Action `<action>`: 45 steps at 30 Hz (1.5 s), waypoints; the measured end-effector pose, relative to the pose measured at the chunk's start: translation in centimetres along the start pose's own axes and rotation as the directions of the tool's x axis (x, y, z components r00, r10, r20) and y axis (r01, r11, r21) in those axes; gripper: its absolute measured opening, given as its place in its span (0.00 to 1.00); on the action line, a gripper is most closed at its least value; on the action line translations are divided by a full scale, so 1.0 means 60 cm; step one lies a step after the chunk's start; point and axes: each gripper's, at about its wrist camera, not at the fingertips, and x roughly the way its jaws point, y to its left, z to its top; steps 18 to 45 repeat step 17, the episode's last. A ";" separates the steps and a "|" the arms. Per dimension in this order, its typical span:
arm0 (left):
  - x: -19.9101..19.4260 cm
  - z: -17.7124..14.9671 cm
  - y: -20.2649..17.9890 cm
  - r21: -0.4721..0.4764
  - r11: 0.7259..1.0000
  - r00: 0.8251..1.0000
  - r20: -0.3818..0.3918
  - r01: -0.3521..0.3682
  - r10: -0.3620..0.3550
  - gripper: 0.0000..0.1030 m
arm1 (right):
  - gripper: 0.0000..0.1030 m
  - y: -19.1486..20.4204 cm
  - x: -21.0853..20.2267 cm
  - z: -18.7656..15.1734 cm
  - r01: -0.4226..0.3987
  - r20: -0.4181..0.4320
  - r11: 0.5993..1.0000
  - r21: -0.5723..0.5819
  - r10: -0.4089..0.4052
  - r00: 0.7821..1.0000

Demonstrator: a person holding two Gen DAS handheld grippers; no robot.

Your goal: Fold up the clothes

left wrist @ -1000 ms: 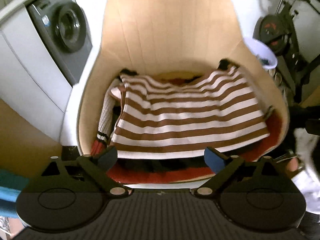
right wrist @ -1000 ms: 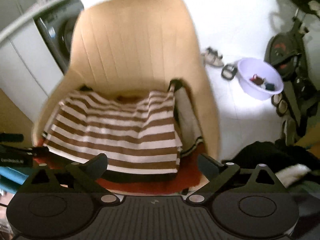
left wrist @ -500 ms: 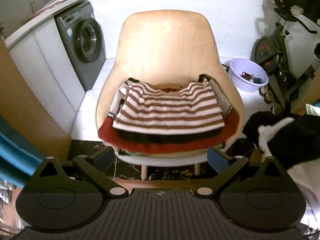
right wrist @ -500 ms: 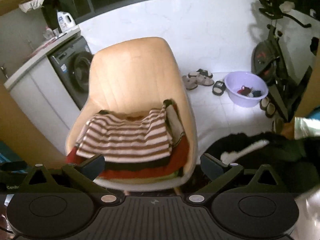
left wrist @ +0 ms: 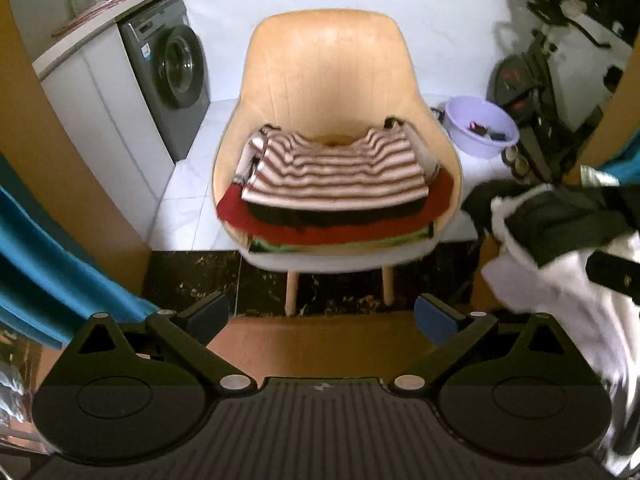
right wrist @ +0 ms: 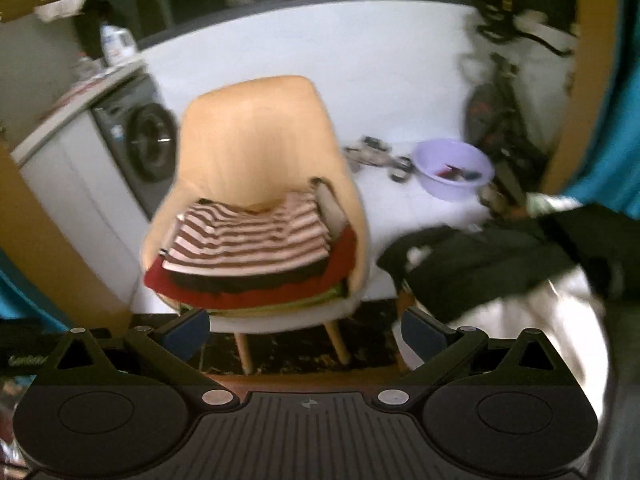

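Both claws, left (left wrist: 322, 316) and right (right wrist: 306, 330), gape empty, striped top (left wrist: 336, 174) stacked on the chair (left wrist: 328, 76) mid-frame, and a careless grab at the dark heap (right wrist: 480, 264) lower right could drag it floorward.

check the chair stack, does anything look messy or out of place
The striped top lies folded on the stack, its back edge bunched against the chair. The red layer sticks out past it at the front. A black and white heap sits unfolded right of the chair.
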 end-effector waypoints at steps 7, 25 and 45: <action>-0.029 -0.091 0.050 0.021 0.999 0.999 -0.034 0.029 -0.028 0.98 | 0.99 0.076 -0.060 -0.118 0.071 -0.046 0.997 0.018 -0.070 0.996; -0.085 -0.128 0.066 0.092 0.994 0.997 0.040 0.066 -0.070 0.98 | 0.99 0.137 -0.140 -0.188 0.098 0.020 0.995 0.017 -0.098 0.995; -0.085 -0.128 0.066 0.092 0.994 0.997 0.040 0.066 -0.070 0.98 | 0.99 0.137 -0.140 -0.188 0.098 0.020 0.995 0.017 -0.098 0.995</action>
